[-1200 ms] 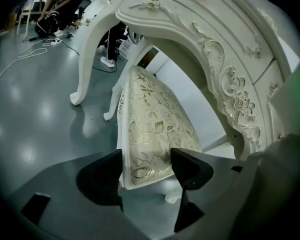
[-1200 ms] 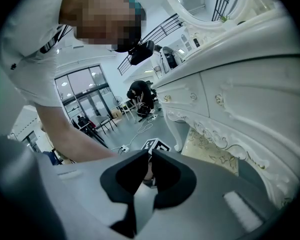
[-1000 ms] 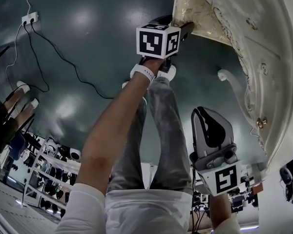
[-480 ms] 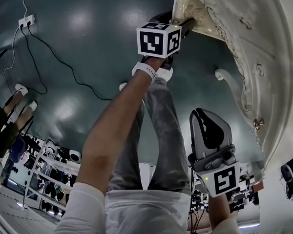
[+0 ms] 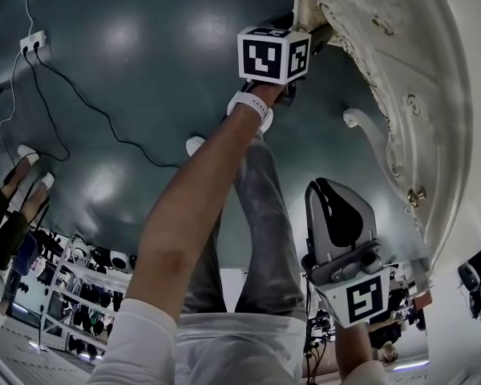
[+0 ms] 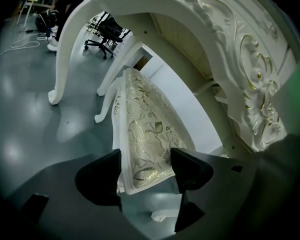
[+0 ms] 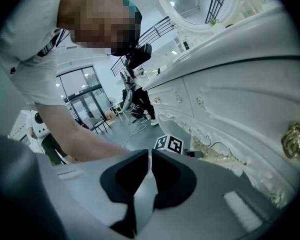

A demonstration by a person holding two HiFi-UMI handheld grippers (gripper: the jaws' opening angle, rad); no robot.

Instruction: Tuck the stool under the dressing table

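Observation:
The stool (image 6: pixel 150 129) has a cream frame and a gold floral seat; in the left gripper view it lies under the white carved dressing table (image 6: pixel 230 59). My left gripper (image 6: pixel 146 164) is shut on the near edge of the seat, one jaw on each side. In the head view the left gripper (image 5: pixel 309 40) reaches to the dressing table's (image 5: pixel 409 70) edge, and the stool is almost wholly hidden beneath it. My right gripper (image 5: pixel 330 189) hangs low at the right, shut and holding nothing. In the right gripper view the right gripper (image 7: pixel 150 156) shows its jaws touching.
A curved table leg (image 5: pixel 370 135) stands to the right of my left arm. A brass drawer knob (image 5: pixel 417 196) sticks out above the right gripper. A power strip (image 5: pixel 30 40) and black cable (image 5: pixel 80 107) lie on the grey floor. Another person's feet (image 5: pixel 24 171) are at the left.
My left gripper has pushed the stool further under the dressing table; the gold seat, plainly visible before, has nearly vanished in the head view. The right gripper has barely moved.

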